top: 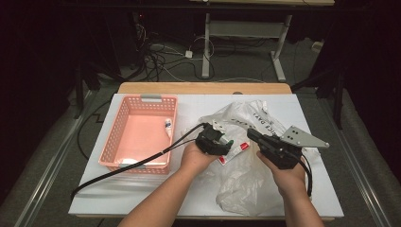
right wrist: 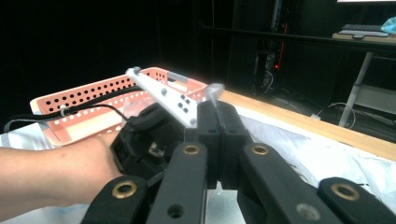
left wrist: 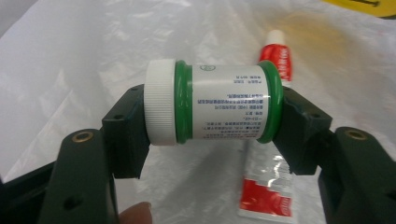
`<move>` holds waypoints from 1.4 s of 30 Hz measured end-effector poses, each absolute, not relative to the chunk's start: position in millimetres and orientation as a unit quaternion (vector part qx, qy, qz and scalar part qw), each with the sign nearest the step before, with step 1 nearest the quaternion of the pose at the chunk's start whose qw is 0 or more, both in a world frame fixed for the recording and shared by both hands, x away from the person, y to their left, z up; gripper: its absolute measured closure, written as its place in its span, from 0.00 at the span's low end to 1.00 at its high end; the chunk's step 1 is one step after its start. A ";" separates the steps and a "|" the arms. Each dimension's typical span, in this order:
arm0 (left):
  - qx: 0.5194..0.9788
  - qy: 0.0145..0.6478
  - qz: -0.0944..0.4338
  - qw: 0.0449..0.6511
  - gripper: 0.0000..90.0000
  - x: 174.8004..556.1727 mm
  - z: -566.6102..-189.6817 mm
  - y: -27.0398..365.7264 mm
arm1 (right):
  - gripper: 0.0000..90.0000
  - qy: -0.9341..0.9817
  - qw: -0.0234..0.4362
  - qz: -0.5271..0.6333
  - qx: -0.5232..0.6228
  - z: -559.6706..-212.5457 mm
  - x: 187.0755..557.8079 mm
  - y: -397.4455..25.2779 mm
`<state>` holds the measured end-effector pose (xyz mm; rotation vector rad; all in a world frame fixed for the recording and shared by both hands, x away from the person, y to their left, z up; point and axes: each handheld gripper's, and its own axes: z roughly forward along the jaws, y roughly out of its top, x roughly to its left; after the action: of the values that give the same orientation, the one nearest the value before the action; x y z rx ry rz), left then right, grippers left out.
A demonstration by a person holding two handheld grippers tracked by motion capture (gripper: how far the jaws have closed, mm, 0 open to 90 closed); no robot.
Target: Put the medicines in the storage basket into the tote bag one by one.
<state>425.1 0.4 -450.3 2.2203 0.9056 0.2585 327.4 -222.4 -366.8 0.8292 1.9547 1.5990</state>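
Note:
A small green bottle (left wrist: 219, 102) with a white cap and a printed label lies sideways between the jaws of my left gripper (left wrist: 215, 127), cap against one jaw, base against the other. In the high view that left gripper (top: 226, 142) holds the bottle (top: 228, 141) just above a crumpled clear plastic bag (top: 241, 175) at mid-table. My right gripper (right wrist: 218, 116) is shut on a pinch of the bag's film (right wrist: 215, 91); from above the right gripper (top: 251, 134) sits at the bag's top, to the right of the left one. A red-and-white tube (left wrist: 268, 196) lies on the bag under the bottle.
A pink perforated basket (top: 113, 127) stands at the left of the white table, with a small tube (top: 168, 126) lying inside near its right wall. The left gripper's black cable (top: 123, 168) trails across the basket's front corner. Beyond the table's wooden far edge (top: 203, 88) are desk legs and cables.

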 end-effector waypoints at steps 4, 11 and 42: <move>0.860 0.352 0.103 0.356 0.39 429.6 -454.6 1.0 | 1.00 0.714 0.238 0.583 0.306 -367.8 327.4 -222.4; 0.861 0.358 0.095 0.347 0.38 434.3 -465.4 0.3 | 1.00 0.718 0.236 0.579 0.305 -370.1 328.5 -220.8; 0.868 0.319 0.081 0.372 0.16 402.3 -438.5 4.2 | 1.00 0.713 0.240 0.582 0.309 -368.9 328.7 -228.1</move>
<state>402.3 4.2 -438.5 2.2249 0.8189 0.2080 328.7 -228.1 -368.9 0.8454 1.9523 1.5929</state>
